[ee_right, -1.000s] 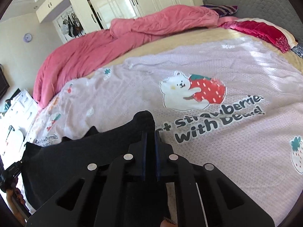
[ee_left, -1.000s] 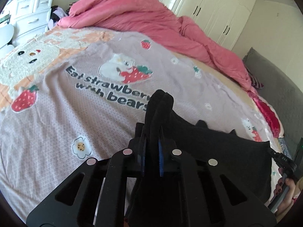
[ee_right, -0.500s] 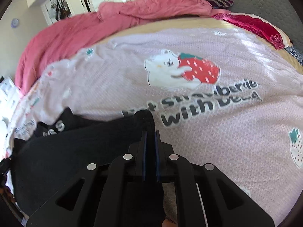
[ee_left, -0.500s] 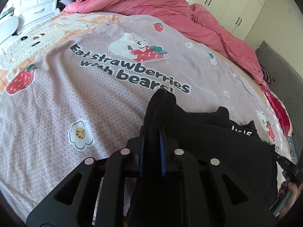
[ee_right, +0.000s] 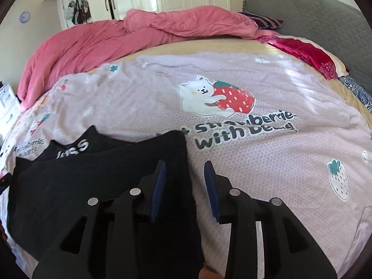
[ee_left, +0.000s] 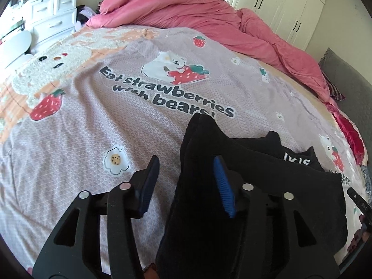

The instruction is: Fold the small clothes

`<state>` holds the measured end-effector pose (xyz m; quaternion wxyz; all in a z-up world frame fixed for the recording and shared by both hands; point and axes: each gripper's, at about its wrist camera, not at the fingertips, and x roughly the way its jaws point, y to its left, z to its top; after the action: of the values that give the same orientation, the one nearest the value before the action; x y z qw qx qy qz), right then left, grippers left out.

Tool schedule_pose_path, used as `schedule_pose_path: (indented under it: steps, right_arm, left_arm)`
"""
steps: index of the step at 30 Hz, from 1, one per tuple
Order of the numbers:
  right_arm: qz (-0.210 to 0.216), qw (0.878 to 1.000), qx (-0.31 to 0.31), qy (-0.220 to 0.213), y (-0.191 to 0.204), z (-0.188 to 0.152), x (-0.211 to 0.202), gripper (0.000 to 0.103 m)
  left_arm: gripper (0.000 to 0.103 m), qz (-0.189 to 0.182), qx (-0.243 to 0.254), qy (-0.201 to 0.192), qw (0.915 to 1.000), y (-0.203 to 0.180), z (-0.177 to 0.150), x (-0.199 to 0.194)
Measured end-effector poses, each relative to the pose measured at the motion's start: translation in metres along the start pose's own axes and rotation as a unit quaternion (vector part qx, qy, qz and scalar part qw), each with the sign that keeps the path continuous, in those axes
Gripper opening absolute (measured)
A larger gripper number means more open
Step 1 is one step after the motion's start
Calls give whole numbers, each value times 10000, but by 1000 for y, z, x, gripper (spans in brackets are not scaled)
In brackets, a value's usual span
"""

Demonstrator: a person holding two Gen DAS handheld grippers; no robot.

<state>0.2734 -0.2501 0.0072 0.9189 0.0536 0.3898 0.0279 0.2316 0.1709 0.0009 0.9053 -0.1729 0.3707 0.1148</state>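
Lying limp on the bedspread (ee_left: pixel 97 121), the black garment (ee_right: pixel 76 186) looks light and floppy; grip its corners. Left hand-held gripper (ee_left: pixel 186 183) and right hand-held gripper (ee_right: pixel 184 186) both gape, holding nothing.

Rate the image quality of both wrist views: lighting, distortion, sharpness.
Left wrist view: strong fisheye bending with dark corners, even daylight; the black garment shows little detail. Right wrist view: same distortion, sunlight washes out the bedspread near the red pillow; its printed lettering looks smeared.
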Motion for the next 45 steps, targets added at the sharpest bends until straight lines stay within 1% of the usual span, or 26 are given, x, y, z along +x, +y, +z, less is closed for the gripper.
schedule_pose_path:
  steps: [3,4,6,8,9,10,11,12,15,16,18,19,21,25,27,28,29,30,31,33,35,37,39,41,43,45]
  right_arm:
    - [139,9999,-79,37,5,-8,-9,36]
    - [181,9998,-97,42,6,-9,-11,38]
    - [309,9994,-154,51,11,-16,-20,38]
    - [472,9984,-295,98,20,-23,-26,43]
    - [580,9974,-417,132,26,-29,-30,43]
    - [646,9966,-478,154,29,-34,-33,46]
    - [763,9953,-557,215,33,-40,-37,49]
    - [846,9941,-608,290,36,-47,-38,49]
    - [914,9920,-669,554,39,-63,-38,49]
    - [906,9919,-670,582,39,-66,-38,49]
    - [866,9919,-712,594,37,-74,-39,49]
    - [848,9920,-702,622,35,-77,-39,49]
    - [917,9916,-587,696,29,-83,-39,51]
    - [941,9908,-619,757,23,-94,-38,52]
    - [873,9909,-736,717,26,-95,-44,52]
    - [859,9908,-803,670,28,-94,-49,58]
    - [900,9903,-854,629,31,-93,-54,73]
    - [948,9896,-897,600,34,-92,-58,80]
    - [966,9895,-918,561,37,-92,-61,83]
    - [1054,9879,-1043,460,45,-90,-67,83]
    - [1089,9856,-1250,348,59,-90,-73,83]
    - [1175,9822,-1435,300,74,-90,-76,83]
    - [1242,9780,-1651,274,91,-92,-78,83]
    - [1309,9733,-1870,234,107,-93,-80,84]
    - [1381,9692,-2031,196,123,-96,-81,90]
    - [1470,9656,-2138,183,136,-99,-82,90]
  left_arm:
    - [47,4,18,-98,10000,-2,-3,-12]
    - [53,29,25,-139,9999,-3,-4,-17]
    - [56,26,21,-226,9997,-5,-5,-27]
    - [57,-107,62,-258,9996,-12,-11,-38]
    - [60,-155,106,-250,9995,-16,-14,-41]
    - [63,-203,202,-207,9994,-22,-18,-43]
    - [63,-232,329,-131,9991,-28,-23,-44]
    - [63,-219,419,-70,9989,-31,-27,-43]
    - [66,73,670,159,9976,-36,-44,-35]
    - [67,198,662,296,9972,-33,-50,-29]
    - [67,269,595,506,9966,-24,-58,-21]
    - [69,238,526,668,9961,-18,-64,-15]
    - [71,132,404,763,9962,-11,-70,-12]
    - [71,69,364,710,9968,-6,-73,-16]
    - [72,34,337,650,9973,-4,-74,-21]
    - [72,26,321,598,9977,-3,-73,-24]
    - [73,27,313,568,9979,-1,-72,-27]
    - [73,30,309,553,9980,-1,-71,-29]
    - [76,49,289,528,9982,2,-69,-31]
    - [78,153,249,453,9985,7,-65,-34]
    - [81,160,159,396,9990,13,-60,-35]
    - [89,182,62,351,9992,19,-57,-36]
    - [93,266,16,323,9991,24,-54,-36]
    - [93,333,-56,303,9990,30,-52,-37]
    - [94,337,-121,278,9990,35,-50,-39]
    - [94,368,-136,275,9989,38,-49,-39]
